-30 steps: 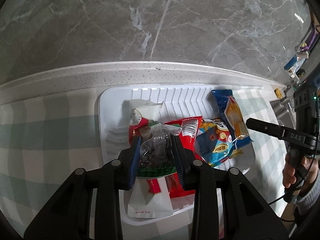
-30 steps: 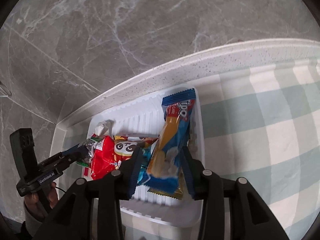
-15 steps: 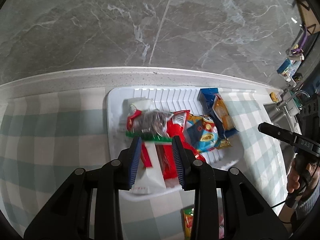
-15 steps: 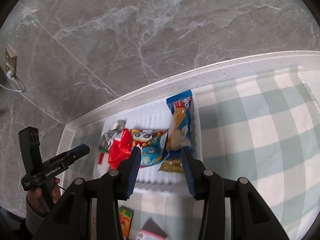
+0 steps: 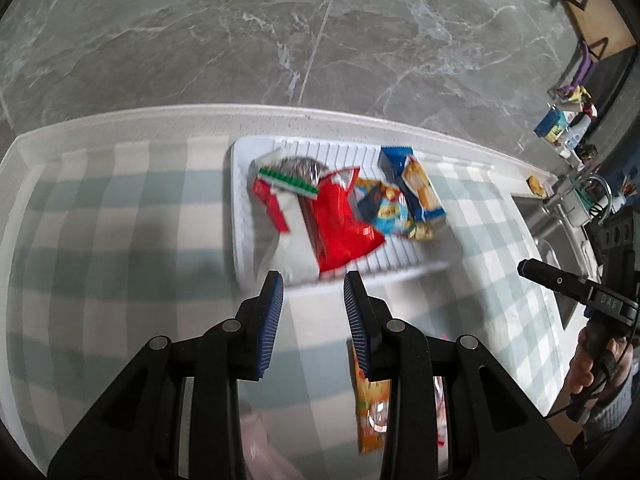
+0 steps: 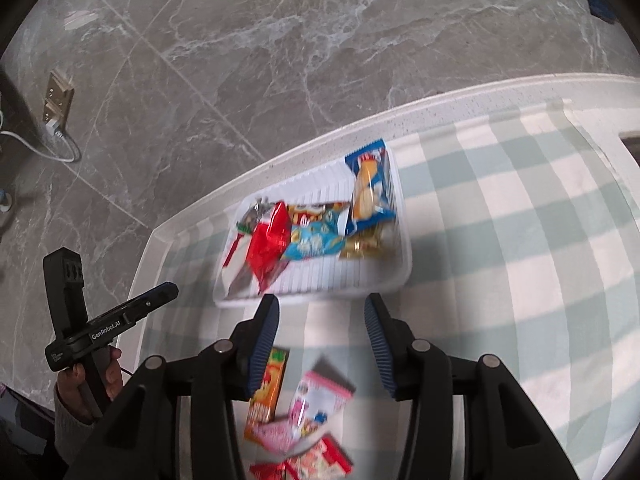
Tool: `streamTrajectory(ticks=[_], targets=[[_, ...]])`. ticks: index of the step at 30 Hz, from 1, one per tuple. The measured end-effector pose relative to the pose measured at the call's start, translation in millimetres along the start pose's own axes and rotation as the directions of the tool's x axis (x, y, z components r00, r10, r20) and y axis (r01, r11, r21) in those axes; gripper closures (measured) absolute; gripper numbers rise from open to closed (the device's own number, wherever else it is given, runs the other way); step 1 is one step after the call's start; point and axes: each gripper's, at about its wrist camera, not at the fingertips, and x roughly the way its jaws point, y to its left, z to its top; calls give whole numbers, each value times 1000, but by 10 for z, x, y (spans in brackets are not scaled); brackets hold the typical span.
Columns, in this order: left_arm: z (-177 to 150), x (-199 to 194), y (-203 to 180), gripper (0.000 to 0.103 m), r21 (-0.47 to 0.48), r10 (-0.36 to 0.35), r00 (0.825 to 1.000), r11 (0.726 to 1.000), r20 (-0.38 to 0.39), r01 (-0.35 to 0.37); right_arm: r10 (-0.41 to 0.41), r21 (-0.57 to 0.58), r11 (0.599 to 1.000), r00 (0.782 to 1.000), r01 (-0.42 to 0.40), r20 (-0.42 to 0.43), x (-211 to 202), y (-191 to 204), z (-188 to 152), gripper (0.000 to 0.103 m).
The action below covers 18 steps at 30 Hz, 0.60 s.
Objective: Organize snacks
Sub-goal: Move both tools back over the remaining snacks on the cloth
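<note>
A white ribbed tray on the checked cloth holds several snack packets: a red-and-white packet, a red bag, a light blue bag and a blue-orange packet. My left gripper is open and empty just short of the tray's near edge. My right gripper is open and empty, also short of the tray. Loose snacks lie under it: an orange packet and pink packets.
A grey marble wall stands behind the white counter edge. A sink with clutter is at the right in the left wrist view. A wall socket with a cable shows at the left in the right wrist view.
Both grippers let go of their packets in the tray and drew back toward me. The tray now lies farther off and loose snacks have come into view below.
</note>
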Motion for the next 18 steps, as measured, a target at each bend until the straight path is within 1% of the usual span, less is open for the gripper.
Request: streamTrajectory(ticks=[7, 9, 10, 11, 18], targets=[[-459, -231, 81, 73, -19, 16, 1000, 1000, -19, -16, 14, 17, 1000, 1000, -14, -21, -136, 10, -357, 53], [-571, -280, 108, 70, -32, 16, 1000, 999, -26, -17, 18, 21, 1000, 999, -17, -31, -151, 17, -456, 53], [-652, -316, 123, 63, -41, 16, 999, 999, -29, -18, 19, 24, 1000, 999, -18, -37, -157, 21, -514, 53], [-693, -330, 131, 62, -45, 16, 999, 999, -31, -17, 21, 26, 999, 999, -20, -42, -157, 25, -547, 53], [-1034, -402, 194, 61, -58, 30, 998, 998, -60, -34, 25, 29, 999, 997, -23, -75, -160, 62, -814, 52]])
